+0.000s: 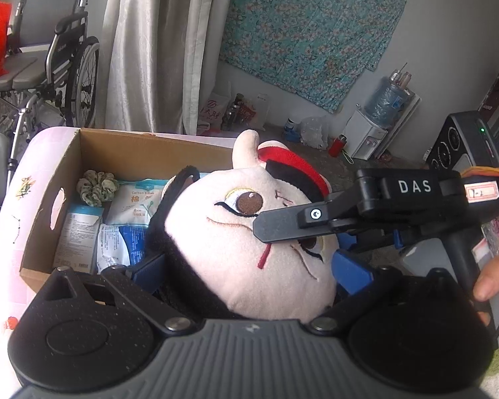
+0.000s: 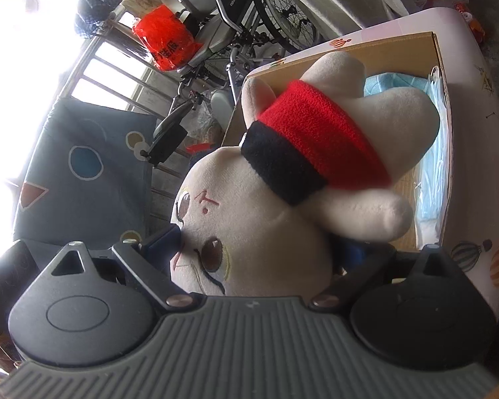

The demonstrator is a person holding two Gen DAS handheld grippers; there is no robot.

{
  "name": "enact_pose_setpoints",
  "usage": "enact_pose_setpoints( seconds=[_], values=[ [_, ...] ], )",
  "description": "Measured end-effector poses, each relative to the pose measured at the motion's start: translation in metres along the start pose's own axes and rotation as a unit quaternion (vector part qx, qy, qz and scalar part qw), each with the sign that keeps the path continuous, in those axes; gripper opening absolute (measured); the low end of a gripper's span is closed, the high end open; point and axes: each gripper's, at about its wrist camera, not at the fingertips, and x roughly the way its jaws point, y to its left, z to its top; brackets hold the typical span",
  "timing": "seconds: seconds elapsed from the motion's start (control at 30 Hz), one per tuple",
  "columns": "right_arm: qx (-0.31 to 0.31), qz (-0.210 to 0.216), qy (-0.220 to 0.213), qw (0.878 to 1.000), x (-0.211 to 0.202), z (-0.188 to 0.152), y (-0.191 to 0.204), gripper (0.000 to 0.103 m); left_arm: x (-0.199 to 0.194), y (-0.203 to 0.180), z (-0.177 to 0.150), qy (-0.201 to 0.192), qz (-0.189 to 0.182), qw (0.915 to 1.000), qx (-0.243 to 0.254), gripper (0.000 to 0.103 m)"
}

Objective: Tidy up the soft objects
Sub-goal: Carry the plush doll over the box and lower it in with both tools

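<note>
Plush doll (image 1: 249, 232) soft, light, squashy; head clamped between left gripper (image 1: 249, 269) and right gripper (image 2: 256, 249) jaws, near cardboard box (image 1: 123, 146); grip deep.

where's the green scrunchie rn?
Left wrist view: the green scrunchie lies inside the cardboard box, far-left corner, beside the cotton swab pack, left of the plush doll.

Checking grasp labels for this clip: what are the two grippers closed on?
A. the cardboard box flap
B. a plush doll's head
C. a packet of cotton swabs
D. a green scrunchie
B: both the left gripper and the right gripper clamp the plush doll by its head, above the cardboard box.
</note>
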Motion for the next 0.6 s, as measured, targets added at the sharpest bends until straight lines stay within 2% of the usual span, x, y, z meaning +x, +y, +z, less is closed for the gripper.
enact_pose_setpoints(
  seconds=[0.13, 0.27, 0.5, 0.6],
  values=[
    [-0.008, -0.032, 0.014, 0.999, 0.031, 0.041, -0.017, 0.096, 0.049, 0.024, 0.023, 0.022, -0.024, 0.9988, -0.036, 0.103],
    [-0.017, -0.062, 0.036, 0.997, 0.068, 0.071, -0.036, 0.095, 0.093, 0.045, 0.03, 0.043, -0.033, 0.9965, -0.064, 0.103],
    [-0.053, -0.117, 0.087, 0.988, 0.124, 0.075, -0.056, 0.095, 0.153, 0.075, 0.01, 0.104, -0.05, 0.9878, -0.104, 0.1],
    [-0.067, -0.123, 0.099, 0.985, 0.141, 0.075, -0.061, 0.096, 0.167, 0.086, 0.0, 0.121, -0.053, 0.9842, -0.118, 0.099]
  ],
)
